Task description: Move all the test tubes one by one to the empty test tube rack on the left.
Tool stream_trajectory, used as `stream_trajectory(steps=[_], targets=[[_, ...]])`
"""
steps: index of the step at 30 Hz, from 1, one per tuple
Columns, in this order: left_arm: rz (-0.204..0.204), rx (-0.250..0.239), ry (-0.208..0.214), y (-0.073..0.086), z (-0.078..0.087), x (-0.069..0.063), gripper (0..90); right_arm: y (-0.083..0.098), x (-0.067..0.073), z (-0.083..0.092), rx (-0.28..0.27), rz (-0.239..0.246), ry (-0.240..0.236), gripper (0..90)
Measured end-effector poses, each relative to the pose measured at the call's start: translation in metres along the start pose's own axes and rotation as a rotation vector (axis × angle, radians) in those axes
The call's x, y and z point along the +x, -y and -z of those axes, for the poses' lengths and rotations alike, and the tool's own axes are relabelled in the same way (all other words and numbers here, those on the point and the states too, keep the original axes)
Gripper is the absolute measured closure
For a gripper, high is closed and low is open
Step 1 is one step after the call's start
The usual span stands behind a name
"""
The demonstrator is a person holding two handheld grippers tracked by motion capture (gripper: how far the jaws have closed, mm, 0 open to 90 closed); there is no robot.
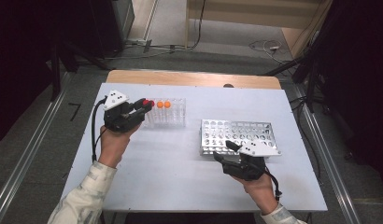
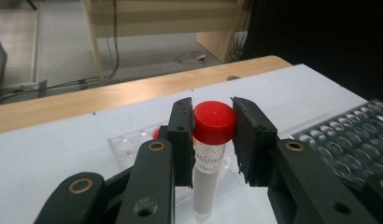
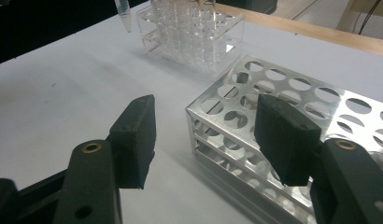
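Note:
My left gripper (image 1: 145, 106) is shut on a clear tube with a red cap (image 2: 214, 122), both pads squeezing the cap. The tube hangs upright above the left end of a clear plastic rack (image 1: 174, 117); its pointed lower tip (image 3: 124, 14) is off the table beside that rack. Two orange-capped tubes (image 1: 163, 104) stand in the clear rack. A perforated metal rack (image 1: 236, 133) lies at centre right. My right gripper (image 3: 208, 135) is open at the metal rack's near left corner (image 3: 199, 112), with nothing pressed between its pads.
The white tabletop (image 1: 171, 172) has bare room in front of both racks and between them. A wooden strip (image 1: 194, 78) runs along the table's far edge. Cables lie on the floor (image 1: 269, 46) beyond it.

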State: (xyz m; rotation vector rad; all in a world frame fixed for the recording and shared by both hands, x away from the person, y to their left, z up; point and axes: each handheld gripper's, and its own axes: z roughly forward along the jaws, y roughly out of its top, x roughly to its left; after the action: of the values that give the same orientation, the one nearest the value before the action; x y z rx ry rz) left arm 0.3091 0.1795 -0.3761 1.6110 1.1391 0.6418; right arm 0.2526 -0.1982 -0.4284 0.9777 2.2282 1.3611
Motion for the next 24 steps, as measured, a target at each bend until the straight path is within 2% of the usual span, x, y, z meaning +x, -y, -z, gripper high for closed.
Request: stream_trajectory(steps=[5, 9, 17, 24], targets=[[0.017, -0.015, -0.039, -0.009, -0.004, 0.011, 70.2, 0.001, -0.005, 0.005, -0.010, -0.008, 0.012, 37.5], [0.010, -0.011, -0.071, -0.013, -0.011, 0.017, 70.2, 0.000, -0.005, 0.006, -0.017, -0.011, 0.015, 37.7], [0.010, -0.012, -0.105, -0.014, -0.022, 0.024, 70.2, 0.001, -0.006, 0.006, -0.018, -0.012, 0.018, 37.9], [0.024, -0.008, -0.117, -0.011, -0.032, 0.031, 70.1, 0.001, -0.006, 0.006, -0.019, -0.012, 0.017, 38.1]])
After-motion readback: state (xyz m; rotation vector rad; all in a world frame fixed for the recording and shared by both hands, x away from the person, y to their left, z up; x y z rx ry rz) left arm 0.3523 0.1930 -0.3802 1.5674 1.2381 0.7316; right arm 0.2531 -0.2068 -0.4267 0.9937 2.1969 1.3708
